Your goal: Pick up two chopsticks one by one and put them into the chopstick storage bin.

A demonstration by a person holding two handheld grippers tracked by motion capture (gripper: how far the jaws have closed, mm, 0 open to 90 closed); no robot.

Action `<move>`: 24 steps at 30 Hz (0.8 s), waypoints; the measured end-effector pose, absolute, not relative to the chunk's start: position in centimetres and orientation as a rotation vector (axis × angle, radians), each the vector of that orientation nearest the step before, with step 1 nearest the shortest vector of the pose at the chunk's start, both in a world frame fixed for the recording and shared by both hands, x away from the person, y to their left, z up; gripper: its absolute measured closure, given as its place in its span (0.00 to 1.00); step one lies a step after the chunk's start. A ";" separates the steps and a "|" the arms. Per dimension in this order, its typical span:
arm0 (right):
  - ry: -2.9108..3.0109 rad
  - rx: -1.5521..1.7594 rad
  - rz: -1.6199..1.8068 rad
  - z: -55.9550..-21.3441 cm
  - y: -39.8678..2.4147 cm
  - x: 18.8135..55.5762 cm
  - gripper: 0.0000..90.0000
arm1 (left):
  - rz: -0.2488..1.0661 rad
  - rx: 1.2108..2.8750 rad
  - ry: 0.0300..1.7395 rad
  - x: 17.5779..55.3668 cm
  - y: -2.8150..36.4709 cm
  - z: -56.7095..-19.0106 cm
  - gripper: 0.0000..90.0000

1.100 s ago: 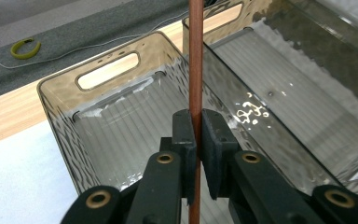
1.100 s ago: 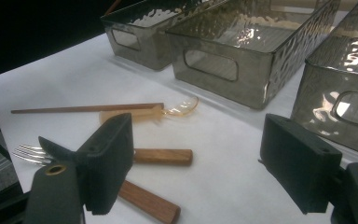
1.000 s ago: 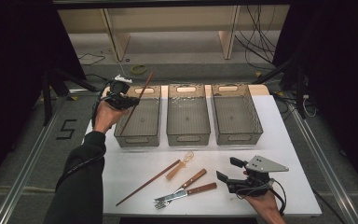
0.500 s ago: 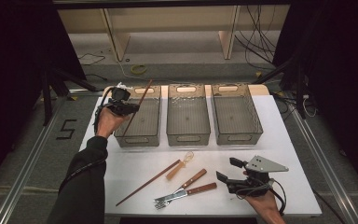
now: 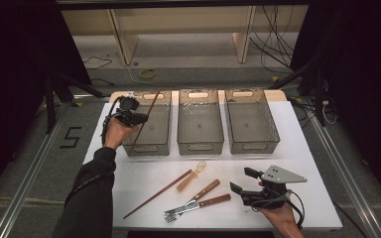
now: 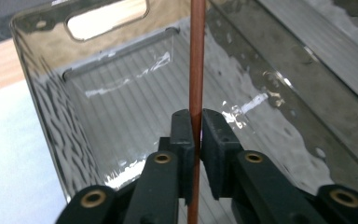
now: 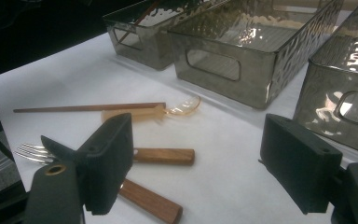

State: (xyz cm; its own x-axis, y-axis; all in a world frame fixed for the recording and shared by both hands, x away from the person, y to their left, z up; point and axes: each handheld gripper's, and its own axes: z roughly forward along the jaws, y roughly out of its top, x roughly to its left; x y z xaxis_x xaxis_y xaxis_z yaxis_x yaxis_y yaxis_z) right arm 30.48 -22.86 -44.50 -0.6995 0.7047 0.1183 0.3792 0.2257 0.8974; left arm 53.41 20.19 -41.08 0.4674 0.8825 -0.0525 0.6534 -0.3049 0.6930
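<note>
Chopstick lowered toward the left bin.

Over the last second the left gripper (image 5: 138, 118) sank from above the left bin (image 5: 164, 101) toward its rim, fingers clamped on a slim reddish-brown chopstick (image 6: 196, 60), likely nearing release; the right gripper (image 5: 243, 179) waited open on the tabletop (image 5: 307, 163) beside the forks (image 7: 165, 156).

In the left gripper view, the chopstick (image 6: 196, 60) runs off the top and bottom edges, both ends unseen, and the left bin (image 6: 51, 121) is cropped on the right. In the right gripper view, the right bin (image 7: 340, 88) is cut by the frame edge, and the near black jaw hides part of each wooden-handled fork (image 7: 168, 155).
</note>
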 end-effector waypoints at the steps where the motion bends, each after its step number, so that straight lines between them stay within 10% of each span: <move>1: 2.191 1.011 1.464 -44.5 -22.9 30.5 0.29 | 0.447 2.048 1.278 53.3 20.3 -41.0 0.79; 12: 2.191 1.010 1.461 -44.5 -22.8 30.5 0.29 | 0.357 2.057 1.214 49.1 20.1 -39.4 0.46; 24: 2.187 1.005 1.461 -44.4 -22.8 30.4 0.29 | 0.338 2.060 1.104 44.4 19.4 -39.0 0.36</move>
